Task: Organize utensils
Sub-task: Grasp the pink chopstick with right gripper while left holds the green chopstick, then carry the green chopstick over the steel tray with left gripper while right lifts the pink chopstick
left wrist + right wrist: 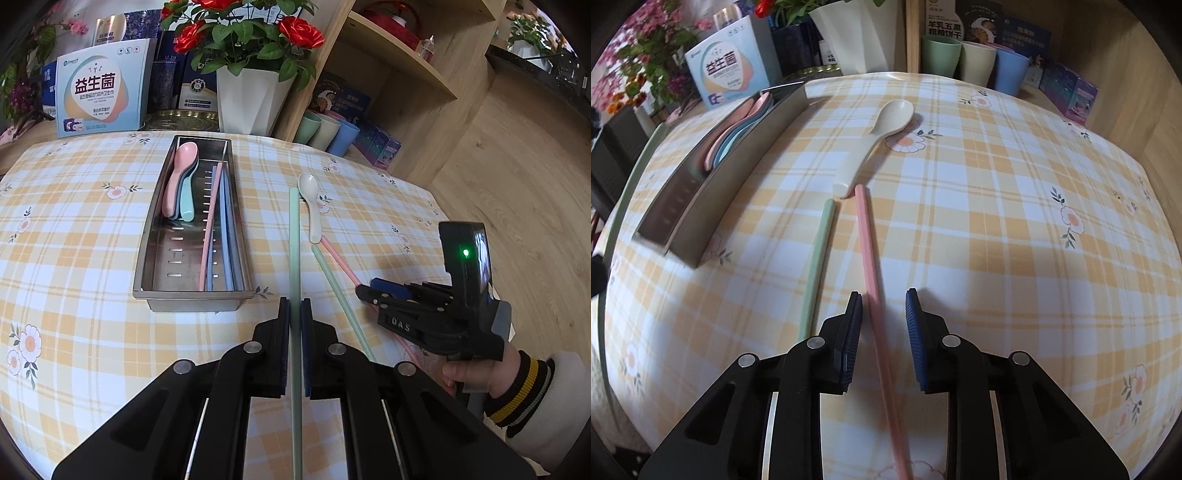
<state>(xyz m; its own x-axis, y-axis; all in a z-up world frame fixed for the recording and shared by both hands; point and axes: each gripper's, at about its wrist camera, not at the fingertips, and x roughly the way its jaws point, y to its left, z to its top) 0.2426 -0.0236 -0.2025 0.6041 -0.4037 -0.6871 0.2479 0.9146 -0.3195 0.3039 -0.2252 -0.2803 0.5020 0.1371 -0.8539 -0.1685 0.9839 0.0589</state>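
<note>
- Left gripper clamps a green chopstick, aimed at 12 o'clock
- Right gripper angled down, jaws apart astride pink chopstick, tray at 10 o'clock

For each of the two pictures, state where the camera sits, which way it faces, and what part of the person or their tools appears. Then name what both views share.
Left wrist: on the left hand-held gripper, facing the metal tray; shut on a green chopstick; the person's hand with the right hand-held gripper shows.
Right wrist: on that gripper, facing down the table; its fingers straddle the pink chopstick.
Shared: tray, cream spoon, pink chopstick.
</note>
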